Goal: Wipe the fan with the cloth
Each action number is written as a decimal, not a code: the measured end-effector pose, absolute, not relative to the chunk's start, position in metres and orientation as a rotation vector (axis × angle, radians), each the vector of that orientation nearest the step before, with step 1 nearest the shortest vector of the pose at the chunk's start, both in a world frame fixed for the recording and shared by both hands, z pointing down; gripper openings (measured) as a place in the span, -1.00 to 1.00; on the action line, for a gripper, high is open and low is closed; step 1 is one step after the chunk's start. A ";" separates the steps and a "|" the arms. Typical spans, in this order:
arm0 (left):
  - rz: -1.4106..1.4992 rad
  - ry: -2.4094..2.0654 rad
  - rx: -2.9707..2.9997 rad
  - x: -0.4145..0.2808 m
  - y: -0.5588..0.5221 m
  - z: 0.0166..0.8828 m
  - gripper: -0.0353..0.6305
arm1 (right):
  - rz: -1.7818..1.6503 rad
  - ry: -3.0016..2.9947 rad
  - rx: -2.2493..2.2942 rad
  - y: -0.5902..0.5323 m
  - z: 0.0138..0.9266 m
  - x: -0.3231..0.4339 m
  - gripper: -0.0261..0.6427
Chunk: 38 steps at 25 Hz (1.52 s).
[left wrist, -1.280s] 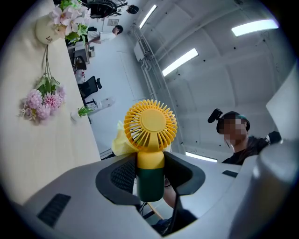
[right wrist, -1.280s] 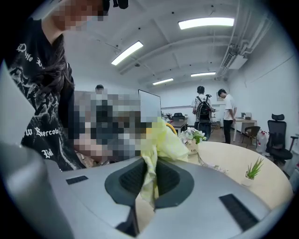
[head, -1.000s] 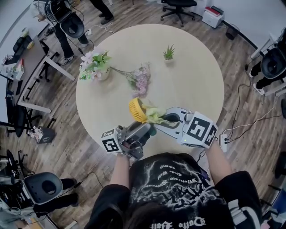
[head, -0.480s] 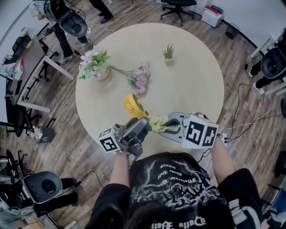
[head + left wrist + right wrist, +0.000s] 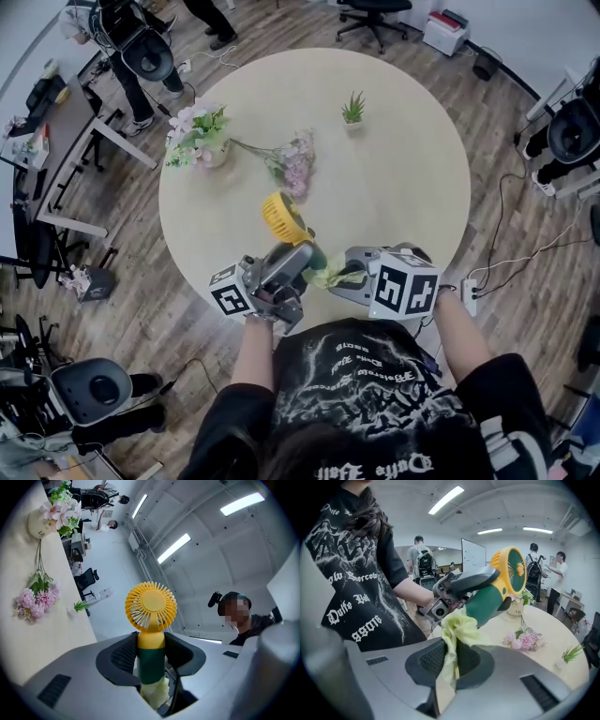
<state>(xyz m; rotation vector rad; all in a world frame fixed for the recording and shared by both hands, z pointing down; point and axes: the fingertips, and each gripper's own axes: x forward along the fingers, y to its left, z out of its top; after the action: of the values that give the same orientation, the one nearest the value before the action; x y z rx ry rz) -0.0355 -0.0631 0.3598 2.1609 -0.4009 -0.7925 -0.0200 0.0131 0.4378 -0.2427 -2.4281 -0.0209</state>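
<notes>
We are holding the fan (image 5: 151, 605) in the left tongs (image 5: 151, 651): both pads are pressing on its dark green handle, one on each side, so the tongs are standing partly closed around it. The yellow grille head is sticking out past the tips and tilting up and away from us. The fan is hanging clear of the counter (image 5: 403, 169), just over the round top's near edge. We are pinching the pale yellow-green cloth (image 5: 458, 629) in the right tongs (image 5: 449, 658). The pads are sitting narrow on a fold of it, and the loose part is bunching out in front of the tips. That bunch is lying against the lower end of the fan's handle, on the side away from the grille, and it appears to be touching it. The right tongs are coming at the fan from its right and pointing downward. Beyond the fan's head a pink flower spray (image 5: 295, 167) is lying flat on the counter, near the fan but not touching it. A vase of flowers (image 5: 199, 139) is standing farther off, beyond the fan and to its left. A small potted plant (image 5: 353, 112) is standing well apart from the fan, beyond it and to its right.
</notes>
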 end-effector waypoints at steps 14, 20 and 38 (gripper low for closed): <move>-0.756 -0.352 2.175 -0.020 -0.061 0.362 -0.30 | 0.646 -2.759 0.350 -0.051 0.441 -0.009 -0.81; -0.562 -0.437 2.229 -0.005 -0.056 0.384 -0.30 | 0.648 -2.761 0.474 -0.068 0.433 0.002 -0.81; -0.290 -0.605 2.312 -0.004 -0.060 0.405 -0.30 | 0.312 -2.716 0.659 -0.076 0.412 0.000 -0.82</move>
<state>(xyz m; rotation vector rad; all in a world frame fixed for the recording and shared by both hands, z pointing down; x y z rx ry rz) -0.0042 -0.0604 0.4046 2.3117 -0.6049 -0.2895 0.0001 -0.0763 0.4123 0.6594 -2.7165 0.3125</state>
